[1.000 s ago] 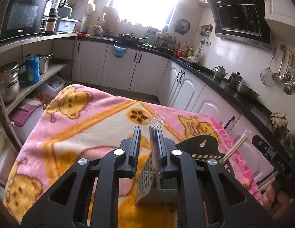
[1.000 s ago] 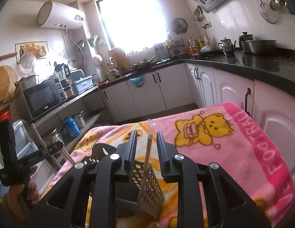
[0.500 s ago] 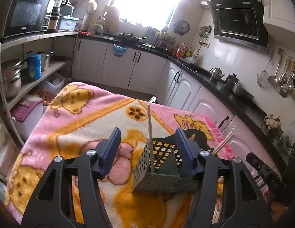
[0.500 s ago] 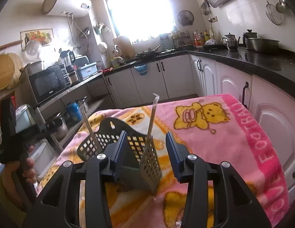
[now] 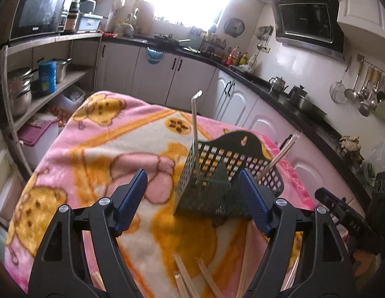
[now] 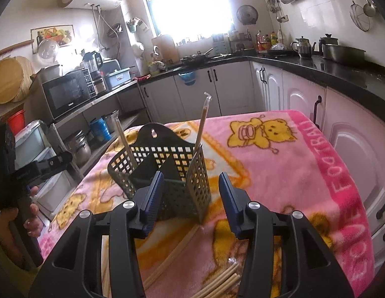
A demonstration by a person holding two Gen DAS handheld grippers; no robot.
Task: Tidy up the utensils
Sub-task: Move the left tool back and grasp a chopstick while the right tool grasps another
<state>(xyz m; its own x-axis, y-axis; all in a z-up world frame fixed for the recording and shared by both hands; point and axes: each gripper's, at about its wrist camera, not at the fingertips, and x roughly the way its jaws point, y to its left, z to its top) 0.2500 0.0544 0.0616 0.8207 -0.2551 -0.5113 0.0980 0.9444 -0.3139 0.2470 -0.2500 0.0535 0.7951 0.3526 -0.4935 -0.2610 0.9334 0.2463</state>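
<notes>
Left wrist view: the left gripper (image 5: 193,198), jaws released and empty, faces the black perforated plastic utensil basket (image 5: 224,173) on the pink cartoon blanket (image 5: 98,144), one wrapped chopstick pair (image 5: 195,134) standing inside. Right wrist view: the right gripper (image 6: 190,198), likewise spread, hangs above loose bamboo chopsticks (image 6: 217,280), possibly bundled. Next pickup should grip mid-shaft, then lower vertically.
</notes>
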